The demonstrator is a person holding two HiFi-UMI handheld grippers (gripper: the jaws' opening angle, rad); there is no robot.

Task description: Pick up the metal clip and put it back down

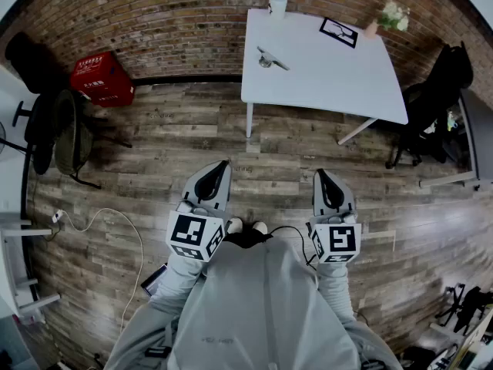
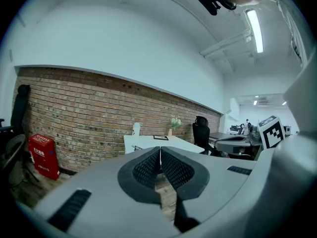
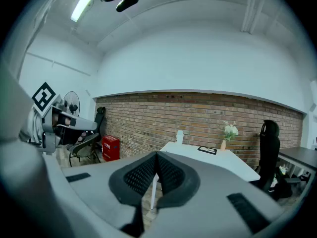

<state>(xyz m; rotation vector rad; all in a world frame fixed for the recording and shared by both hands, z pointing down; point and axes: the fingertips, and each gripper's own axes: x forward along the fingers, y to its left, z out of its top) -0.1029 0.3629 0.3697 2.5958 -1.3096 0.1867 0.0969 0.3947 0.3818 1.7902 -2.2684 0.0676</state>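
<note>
Left tongs (image 1: 220, 172) and right tongs (image 1: 324, 182), level over the wood floor (image 1: 154, 153), are each pressed together with nothing between. Well ahead of both, the metal clip (image 1: 271, 58) lies on the white worktop (image 1: 339, 75), left of a black-framed card (image 1: 338, 31) and a flower vase (image 1: 389, 18). The lettering on the red case (image 1: 100, 79) at far left is illegible.

Matt white table (image 1: 331, 72), rough brick wall (image 1: 169, 21), wood-plank floor (image 1: 177, 145), grey metal clip (image 1: 271, 58)

Distant white table (image 1: 339, 75), metal clip (image 1: 271, 58) atop
</note>
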